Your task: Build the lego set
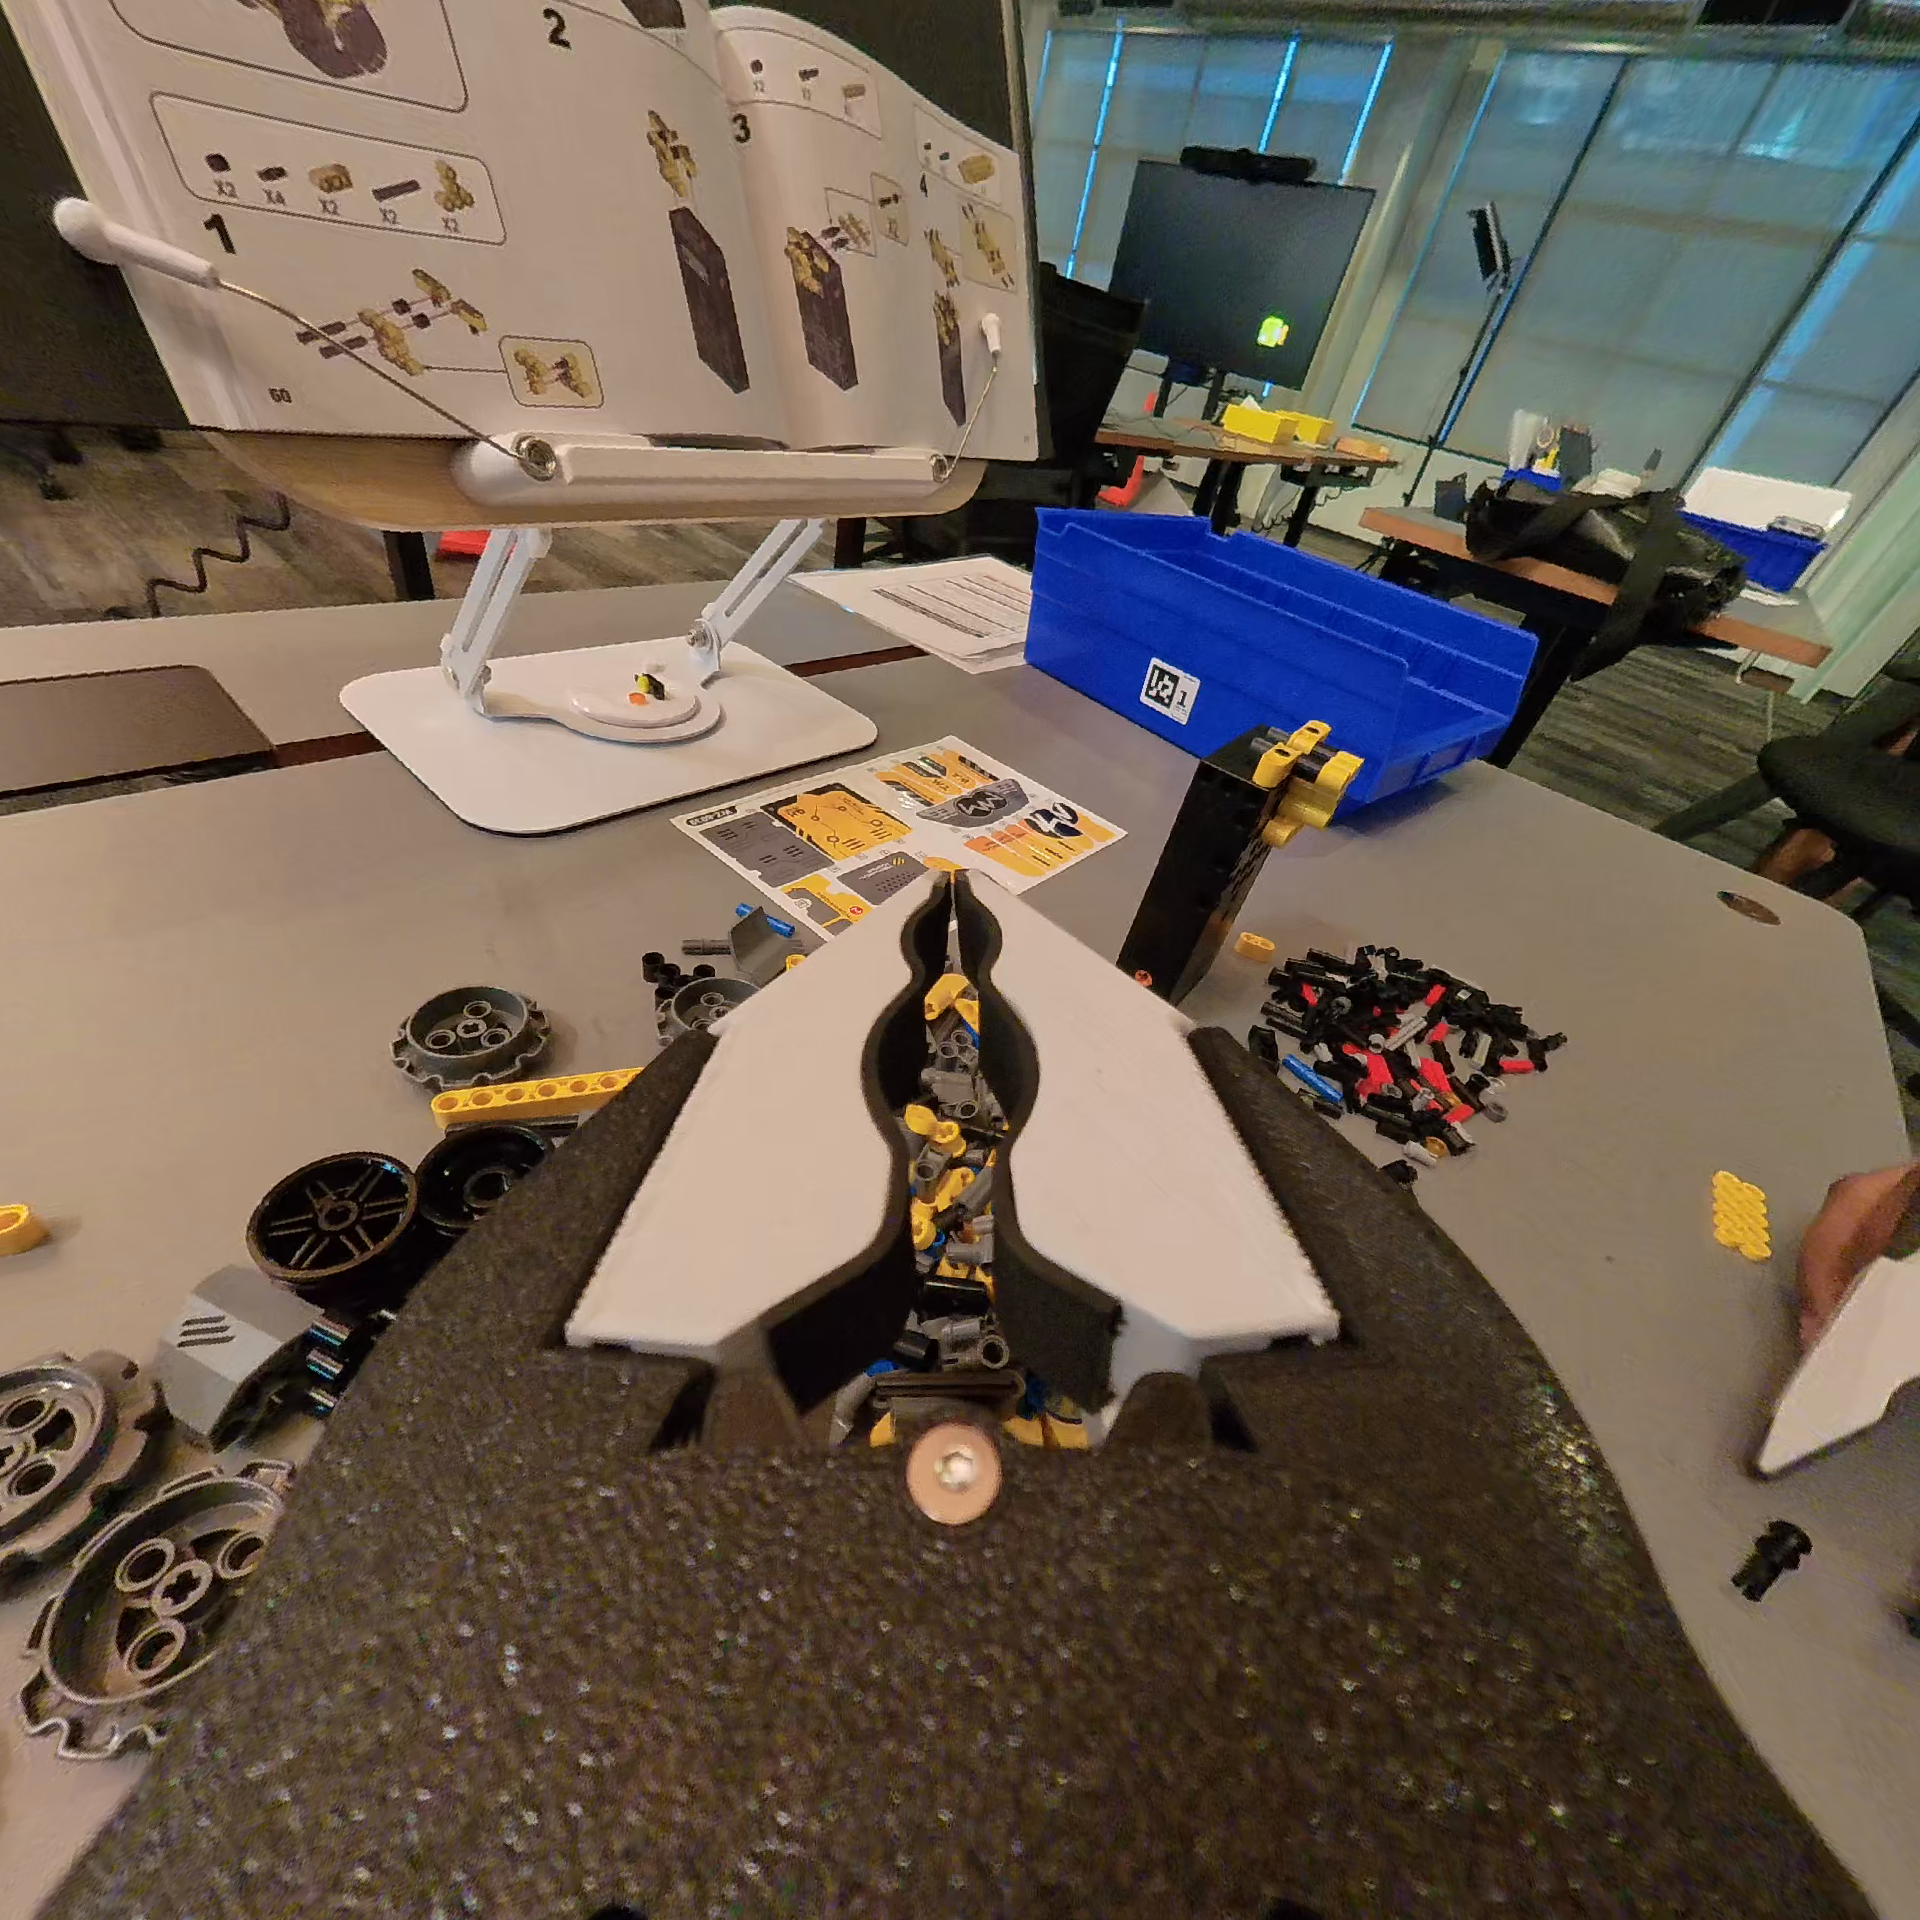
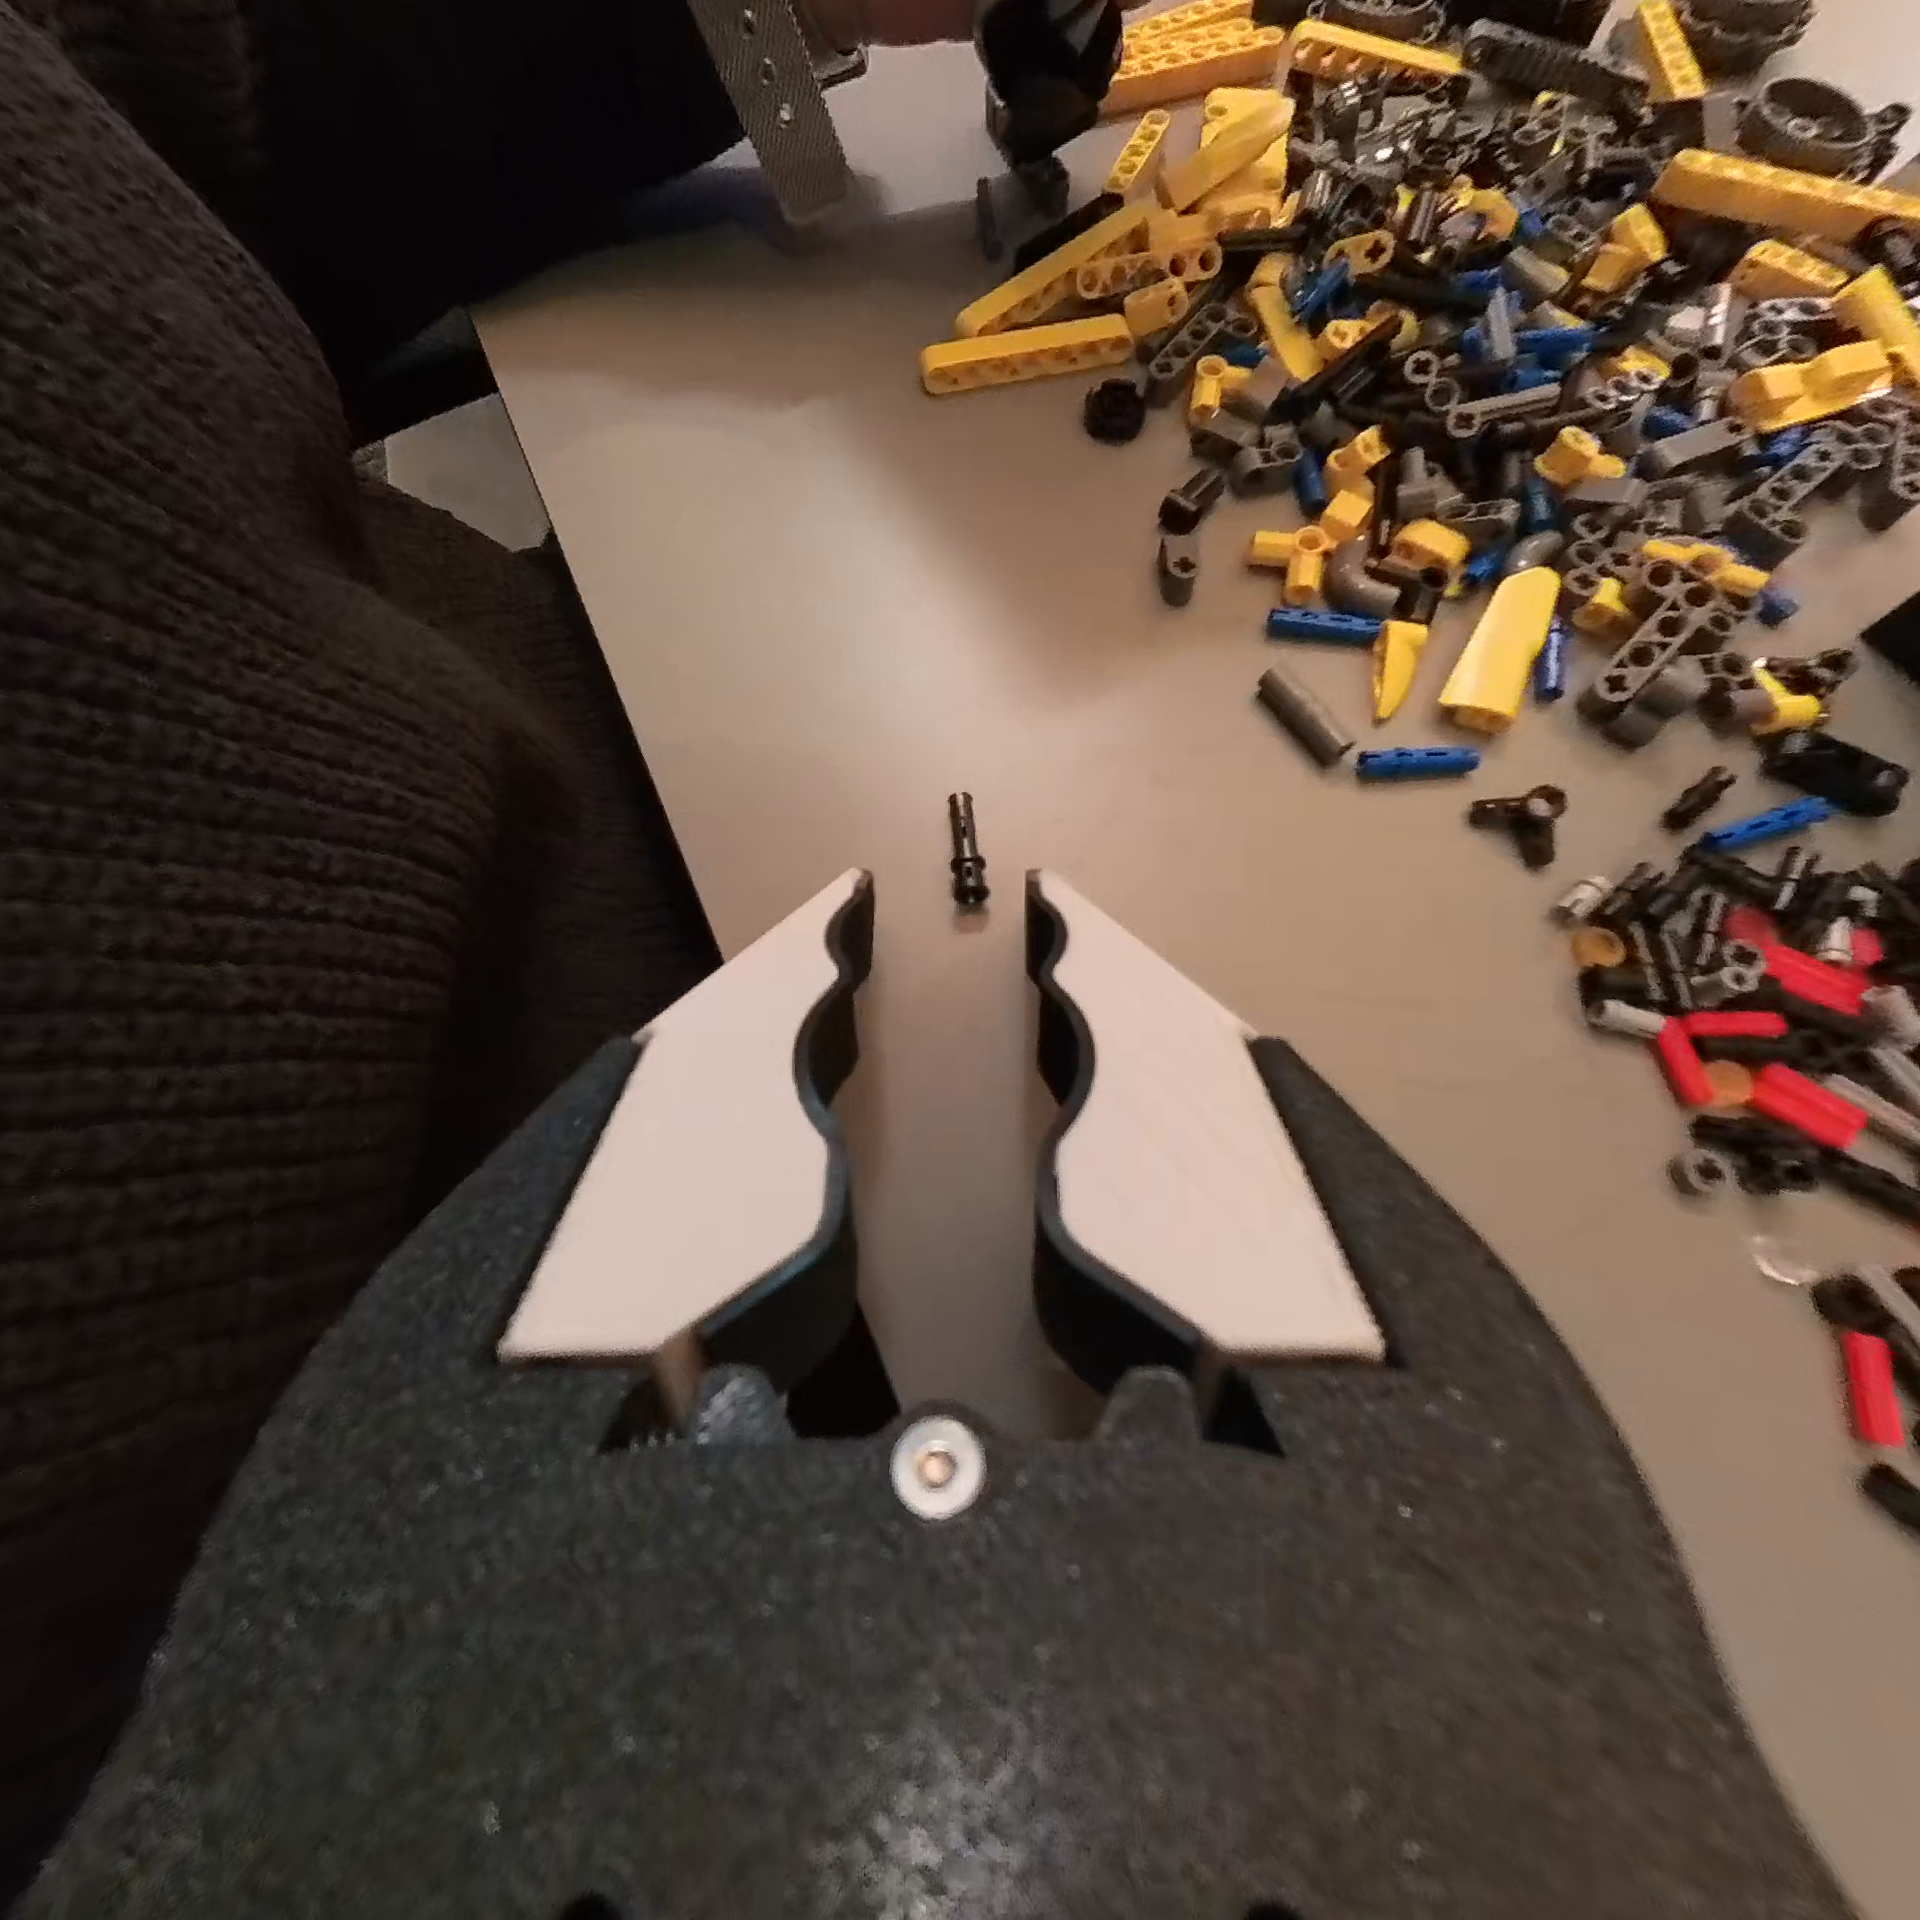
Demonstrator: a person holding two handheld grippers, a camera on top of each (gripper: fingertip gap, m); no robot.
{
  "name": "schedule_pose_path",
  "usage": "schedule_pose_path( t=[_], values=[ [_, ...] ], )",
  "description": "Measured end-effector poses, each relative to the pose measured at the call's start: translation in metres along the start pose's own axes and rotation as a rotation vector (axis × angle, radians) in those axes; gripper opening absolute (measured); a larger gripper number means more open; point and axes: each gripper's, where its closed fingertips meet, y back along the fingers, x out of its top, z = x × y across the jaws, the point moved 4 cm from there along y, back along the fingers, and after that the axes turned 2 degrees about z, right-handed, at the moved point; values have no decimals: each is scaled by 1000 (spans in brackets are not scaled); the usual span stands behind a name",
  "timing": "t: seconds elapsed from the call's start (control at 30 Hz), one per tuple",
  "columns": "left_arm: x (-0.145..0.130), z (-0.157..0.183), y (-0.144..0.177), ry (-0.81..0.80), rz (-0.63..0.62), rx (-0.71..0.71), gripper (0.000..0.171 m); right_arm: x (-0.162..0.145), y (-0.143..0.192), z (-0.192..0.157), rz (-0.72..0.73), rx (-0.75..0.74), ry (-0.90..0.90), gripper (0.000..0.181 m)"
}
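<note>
Left gripper (image 1: 954, 883): white scalloped fingers are pressing together at the tips, nothing between them, over a pile of small plastic building pieces (image 1: 951, 1174). Right gripper (image 2: 949, 883): fingers are standing apart, flanking a ribbed black connector pin (image 2: 967, 850) lying on the smooth grey table (image 2: 831, 582).

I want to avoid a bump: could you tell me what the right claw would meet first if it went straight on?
The small black pin, lying alone on the table just beyond the open right claw; depth is uncertain.

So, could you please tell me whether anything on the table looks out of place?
One small black pin lies alone near the table edge, just ahead of the open right tool, apart from the sorted piles. Nothing looks damaged.
</note>
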Motion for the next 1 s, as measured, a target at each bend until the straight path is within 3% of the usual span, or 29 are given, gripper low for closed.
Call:
schedule_pose_path(
  t=[0.47, 0.73, 0.87, 1.0],
  values=[
    [8, -8, 7, 6, 39, 34, 0, -3, -6, -13, -58, 55, 30, 27],
    [6, -6, 6, 1, 31, 28, 0, 4, -5, -15, -20, 90, 20, 27],
    [5, -5, 6, -7, 28, 26, 0, 13, 1, 1, 27, 29, 1, 27],
    [5, -2, 6, -22, 24, 26, 0, 29, 11, 41, 140, -106, -109, 27]
  ],
)
